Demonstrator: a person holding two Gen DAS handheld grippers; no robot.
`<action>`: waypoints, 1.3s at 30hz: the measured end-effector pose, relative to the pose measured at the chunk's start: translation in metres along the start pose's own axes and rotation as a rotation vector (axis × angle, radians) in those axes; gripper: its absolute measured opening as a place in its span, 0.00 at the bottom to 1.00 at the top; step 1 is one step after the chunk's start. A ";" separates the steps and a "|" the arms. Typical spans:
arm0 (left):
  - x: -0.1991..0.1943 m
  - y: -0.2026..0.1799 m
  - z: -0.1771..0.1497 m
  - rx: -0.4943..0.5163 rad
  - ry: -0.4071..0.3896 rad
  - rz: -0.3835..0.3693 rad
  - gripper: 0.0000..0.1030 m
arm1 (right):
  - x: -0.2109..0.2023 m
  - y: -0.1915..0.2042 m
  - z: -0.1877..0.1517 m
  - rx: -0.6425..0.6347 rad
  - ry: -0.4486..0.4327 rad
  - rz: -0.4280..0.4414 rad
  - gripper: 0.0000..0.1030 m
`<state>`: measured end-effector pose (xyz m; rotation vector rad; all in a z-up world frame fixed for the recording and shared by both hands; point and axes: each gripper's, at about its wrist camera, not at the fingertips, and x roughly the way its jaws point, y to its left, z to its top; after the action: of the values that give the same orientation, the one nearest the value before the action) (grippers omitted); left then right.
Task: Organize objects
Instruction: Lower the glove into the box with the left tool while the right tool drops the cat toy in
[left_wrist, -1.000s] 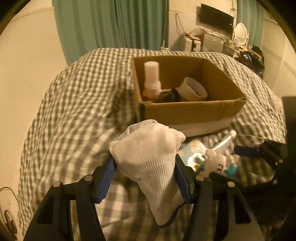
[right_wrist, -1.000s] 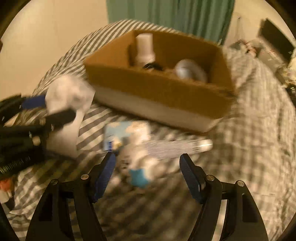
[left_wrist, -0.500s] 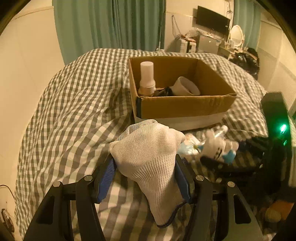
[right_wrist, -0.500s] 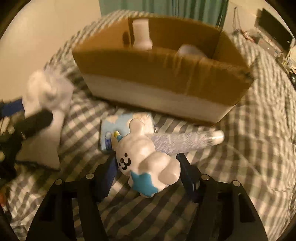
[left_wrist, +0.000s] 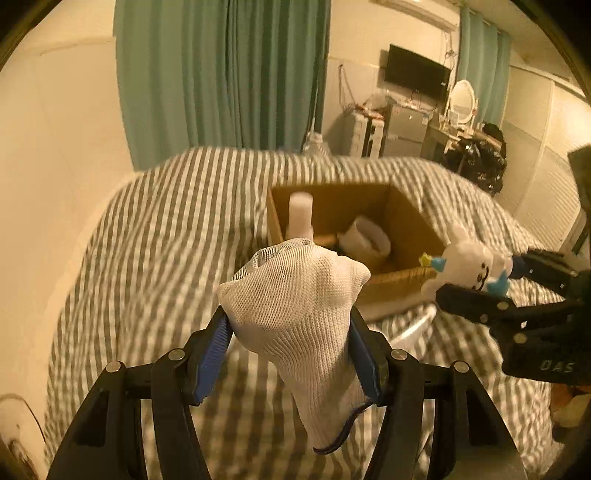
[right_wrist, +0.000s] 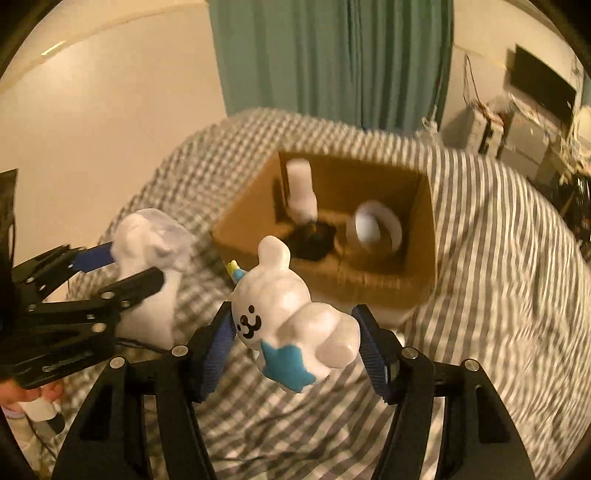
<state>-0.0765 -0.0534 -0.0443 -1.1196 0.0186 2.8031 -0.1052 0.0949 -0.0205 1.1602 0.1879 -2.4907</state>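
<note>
Green curtains (left_wrist: 221, 74) hang behind a bed (left_wrist: 166, 221) spread with a grey-and-white checked cover, and on that bed sits an open cardboard box (right_wrist: 421, 229).

On the left, the left gripper (left_wrist: 291, 347) is clamped on a white knitted glove (left_wrist: 295, 306); the cuff droops below the blue pads, and the glove is held up off the bed, short of the box's near wall. Further along, inside the box, a white bottle (right_wrist: 301, 184) stands upright at the back left corner, something dark lies near the middle, and a roll of tape (right_wrist: 376, 225) leans toward the right wall. On the right, the right gripper (right_wrist: 295, 339) is closed on a white rabbit toy (right_wrist: 291, 314) with a blue patch, also clear of the bed and in front of the box.

The step in hand looks like carrying both things over the rim and dropping them in. To do it well, bring each gripper above the near wall before opening, aim the toy at the bare floor between bottle and tape so neither is knocked, and lift the glove high enough that its hanging cuff clears the cardboard edge. Release one at a time to keep the two grippers from colliding.
</note>
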 end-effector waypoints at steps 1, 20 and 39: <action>0.000 -0.001 0.008 0.005 -0.009 -0.005 0.61 | -0.006 0.001 0.011 -0.012 -0.020 -0.006 0.62; 0.127 -0.023 0.085 0.095 0.020 -0.005 0.61 | 0.059 -0.077 0.088 0.046 -0.099 -0.122 0.62; 0.122 -0.046 0.061 0.149 0.082 -0.061 0.89 | 0.063 -0.104 0.068 0.084 -0.109 -0.063 0.73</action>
<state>-0.2008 0.0089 -0.0824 -1.1774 0.1944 2.6511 -0.2317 0.1536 -0.0282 1.0620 0.0926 -2.6323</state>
